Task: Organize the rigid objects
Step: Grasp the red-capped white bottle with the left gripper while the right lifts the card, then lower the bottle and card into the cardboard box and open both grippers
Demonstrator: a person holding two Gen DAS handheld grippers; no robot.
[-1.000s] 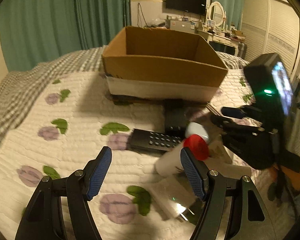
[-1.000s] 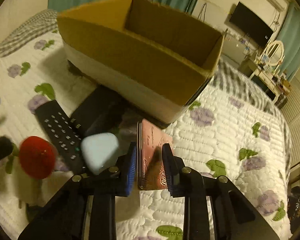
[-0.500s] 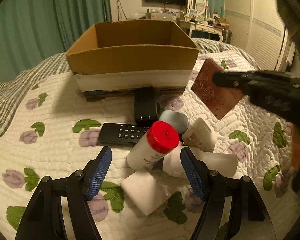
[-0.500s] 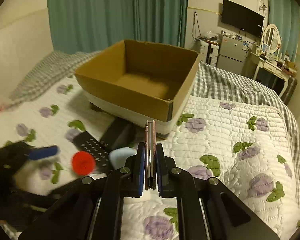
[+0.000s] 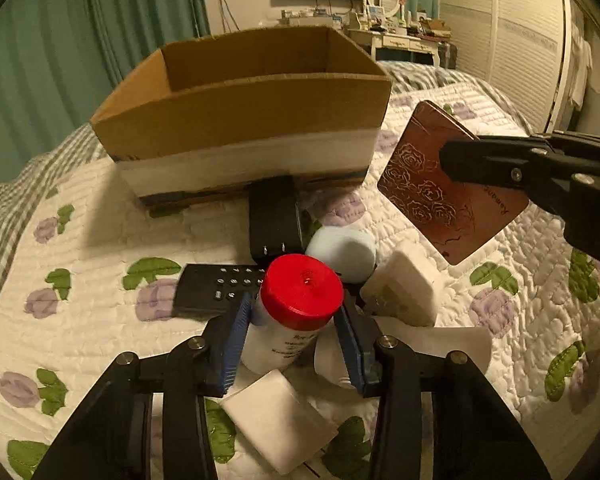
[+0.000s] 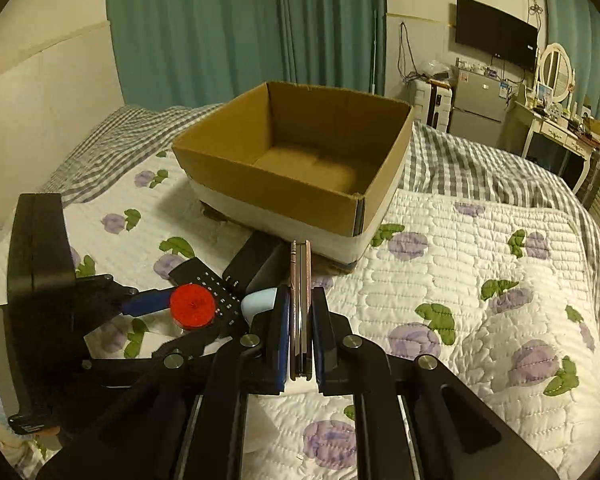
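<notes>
Left gripper [image 5: 294,332] clamped on the white red-capped bottle [image 5: 296,312], amid the clutter on the quilt [image 5: 100,320]. Right gripper [image 6: 300,336] closed on the thin rose-patterned case [image 5: 448,196] — held in the air, edge-on, just short of the open cardboard box [image 6: 300,152].

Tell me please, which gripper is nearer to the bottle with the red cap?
Left. The left gripper has its fingers on both sides of the bottle. The right gripper is off to its right, raised, holding a brown card.
</notes>
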